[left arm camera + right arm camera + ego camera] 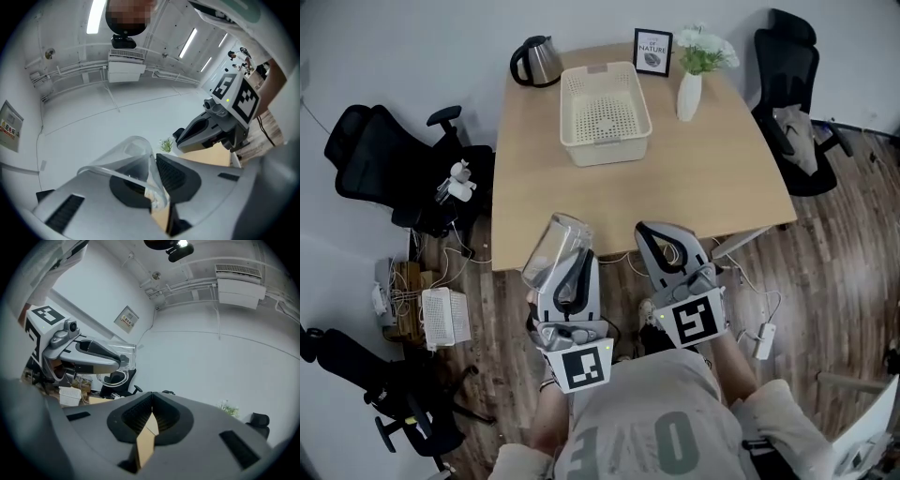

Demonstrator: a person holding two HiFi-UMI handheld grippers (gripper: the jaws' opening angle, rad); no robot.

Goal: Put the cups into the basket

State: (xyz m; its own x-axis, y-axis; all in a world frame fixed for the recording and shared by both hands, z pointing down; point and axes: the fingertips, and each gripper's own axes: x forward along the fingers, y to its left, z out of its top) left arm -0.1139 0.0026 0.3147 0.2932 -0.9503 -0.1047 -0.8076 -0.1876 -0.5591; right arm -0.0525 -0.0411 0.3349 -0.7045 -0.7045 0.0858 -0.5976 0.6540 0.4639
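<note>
A clear plastic cup [553,246] is clamped by its wall in my left gripper [577,259], held off the near edge of the wooden table [722,178]. In the left gripper view the cup [123,159] lies tilted across the left jaw, its rim pinched where the jaws meet [154,164]. My right gripper [660,234] hovers beside it, shut with nothing in it; its tips touch [151,405]. The cream perforated basket [574,141] stands at the table's far side and holds nothing. From the right gripper view the left gripper [89,355] and its cup [123,355] show at the left.
On the far part of the table stand a steel kettle [535,61], a framed picture [652,51] and a white vase of flowers [689,92]. Black office chairs [389,159] [792,75] flank the table. Cables and a white box [445,317] lie on the floor at the left.
</note>
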